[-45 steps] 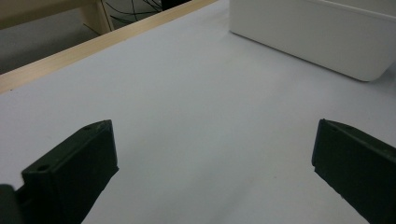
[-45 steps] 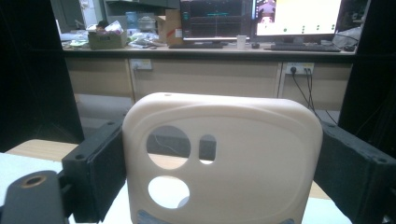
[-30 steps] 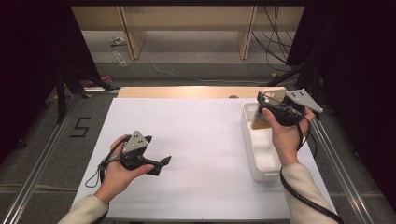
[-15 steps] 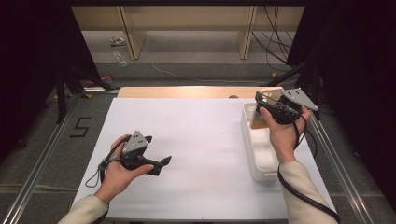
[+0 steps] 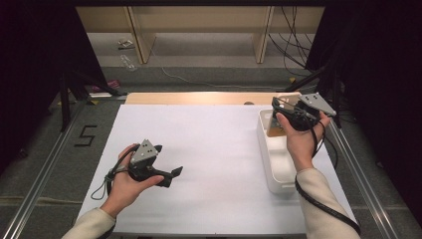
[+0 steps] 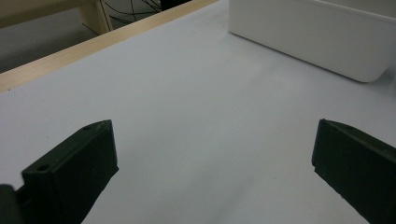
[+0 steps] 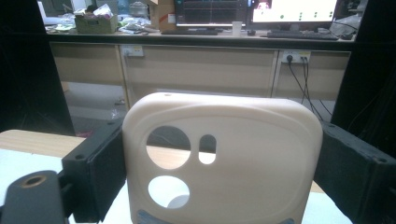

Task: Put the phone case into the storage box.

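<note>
My right gripper hovers over the far end of a white bin at the table's right side. It is shut on a cream phone case, held upright by its two side edges. The case has rounded corners and three cut-out holes, and it shows as a tan slab in the high view. My left gripper rests low over the white table sheet at the front left. Its jaws stand wide open with nothing between them, pointing toward the bin.
A strip of wooden table edge runs along the far side of the sheet. Beyond it are the floor, loose cables and wooden shelving. A metal rail borders the table on the left.
</note>
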Available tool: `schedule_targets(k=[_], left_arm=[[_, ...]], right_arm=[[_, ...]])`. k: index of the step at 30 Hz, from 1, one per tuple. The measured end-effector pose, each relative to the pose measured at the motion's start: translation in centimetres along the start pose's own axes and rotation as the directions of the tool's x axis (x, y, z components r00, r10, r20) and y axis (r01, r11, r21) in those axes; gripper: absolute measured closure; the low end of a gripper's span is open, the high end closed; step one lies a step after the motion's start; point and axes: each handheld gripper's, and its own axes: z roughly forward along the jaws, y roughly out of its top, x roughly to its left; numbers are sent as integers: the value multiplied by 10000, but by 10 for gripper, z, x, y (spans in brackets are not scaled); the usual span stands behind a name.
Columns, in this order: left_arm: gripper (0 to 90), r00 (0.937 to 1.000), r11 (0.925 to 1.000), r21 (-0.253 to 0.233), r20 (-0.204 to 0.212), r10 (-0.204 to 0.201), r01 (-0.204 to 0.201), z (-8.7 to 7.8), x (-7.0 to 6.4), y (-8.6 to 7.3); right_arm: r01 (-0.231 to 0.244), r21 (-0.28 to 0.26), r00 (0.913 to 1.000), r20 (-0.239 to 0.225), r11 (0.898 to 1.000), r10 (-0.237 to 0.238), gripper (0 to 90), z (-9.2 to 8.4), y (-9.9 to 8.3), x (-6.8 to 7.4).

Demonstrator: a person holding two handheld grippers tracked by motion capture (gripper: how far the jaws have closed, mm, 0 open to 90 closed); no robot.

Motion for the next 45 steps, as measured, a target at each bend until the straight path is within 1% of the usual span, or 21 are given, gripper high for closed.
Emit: schedule_targets(k=[16,26,29,45], left_arm=[[0,10000,10000,0,11,-8,8,0,0,0],[0,10000,10000,8,18,9,-9,0,0,0],[0,10000,10000,-5,15,3,-3,0,0,0],[0,10000,10000,4,32,15,-15,1,0,0]], right_arm=[[-40,66,10000,33,10000,40,118,9,0,-1],[-2,108,10000,56,9999,1,118,16,4,0],[-59,128,10000,75,9999,58,118,18,5,-1],[73,241,9999,130,9997,-77,118,28,10,0]])
